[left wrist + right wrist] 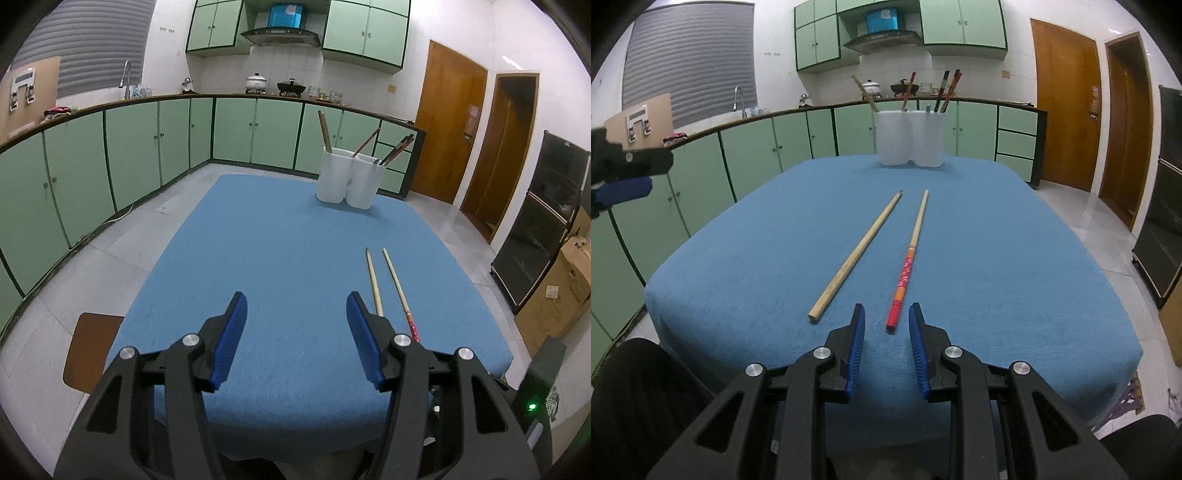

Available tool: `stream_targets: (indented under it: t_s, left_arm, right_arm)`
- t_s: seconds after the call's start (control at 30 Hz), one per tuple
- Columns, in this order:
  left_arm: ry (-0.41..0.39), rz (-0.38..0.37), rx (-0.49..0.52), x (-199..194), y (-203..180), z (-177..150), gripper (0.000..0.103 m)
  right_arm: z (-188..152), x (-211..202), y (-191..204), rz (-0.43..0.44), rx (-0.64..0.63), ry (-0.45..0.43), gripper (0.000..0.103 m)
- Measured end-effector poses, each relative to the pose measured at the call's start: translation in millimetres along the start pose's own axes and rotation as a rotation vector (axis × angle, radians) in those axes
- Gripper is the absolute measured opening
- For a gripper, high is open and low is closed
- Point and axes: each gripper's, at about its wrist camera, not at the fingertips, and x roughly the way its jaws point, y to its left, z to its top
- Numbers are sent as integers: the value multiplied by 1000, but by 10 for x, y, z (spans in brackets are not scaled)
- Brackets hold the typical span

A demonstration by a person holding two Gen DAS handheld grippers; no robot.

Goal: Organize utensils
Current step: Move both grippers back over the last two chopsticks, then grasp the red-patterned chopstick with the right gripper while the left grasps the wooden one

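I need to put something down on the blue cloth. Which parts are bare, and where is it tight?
Bare: the blue cloth left of the plain chopstick, and the band between the chopstick tips and the white holders. The right edge past the red-handled chopstick is also free. Tight: the strip between the two chopsticks, where the right gripper sits open. The left gripper is open over bare cloth.

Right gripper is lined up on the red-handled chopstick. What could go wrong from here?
1. The red-handled chopstick lies flat on the blue tablecloth; the right gripper may snag cloth or roll it away.
2. The plain chopstick lies close beside it and could get knocked.
3. The white holder already has sticks leaning outward; insertion might catch them.
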Motion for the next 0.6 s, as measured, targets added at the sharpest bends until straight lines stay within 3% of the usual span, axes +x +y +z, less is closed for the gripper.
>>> stream_targets:
  t_s: [0.1,0.23,0.4,0.6]
  left_arm:
    - [2,-8,3,-3,-9,-5,55]
    - [-1,-17,5,-4,-57,-3,55]
    - [7,-34,8,69,-151,-25,56]
    - [35,-46,50,239,-366,-166,56]
  right_arm:
    - [-9,91,-76,-28,10,20,24]
    - [17,101,-250,-57,41,21,5]
    - [-2,101,-549,-98,107,20,5]
    - [-52,77,-637,-119,119,10,6]
